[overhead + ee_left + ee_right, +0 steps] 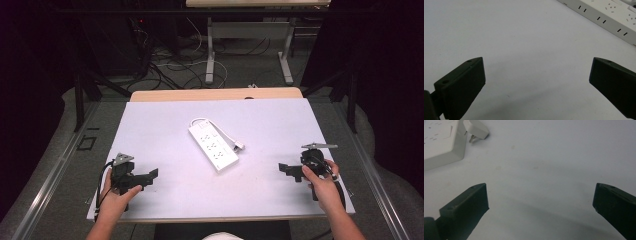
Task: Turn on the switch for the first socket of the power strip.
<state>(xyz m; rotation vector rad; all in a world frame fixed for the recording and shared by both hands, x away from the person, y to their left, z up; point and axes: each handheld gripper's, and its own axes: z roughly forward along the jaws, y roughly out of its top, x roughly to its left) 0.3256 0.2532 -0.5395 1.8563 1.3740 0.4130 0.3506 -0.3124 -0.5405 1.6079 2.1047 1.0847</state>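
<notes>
Two tools rest low over the white surface (165, 125), one at each near corner, both pointing inward at the middle. The left tool (150, 176) sits in the person's left hand (116, 199) near the front left edge; in the left gripper view its jaws stand wide apart with bare surface between them and nothing held. The right tool (286, 170) sits in the right hand (322, 182) near the front right edge; in the right gripper view its jaws are likewise spread wide and hold nothing.

Between them, well apart from both, a white strip (213, 146) lies flat at the middle of the surface, set at a slant with its far end toward the left. Its cord (220, 128) loops from that far end and runs down the strip's right side to the plug (239, 146), which lies on the surface just beside the strip. In the right gripper view the plug (476, 129) lies with its pins toward the strip (441, 140).
</notes>
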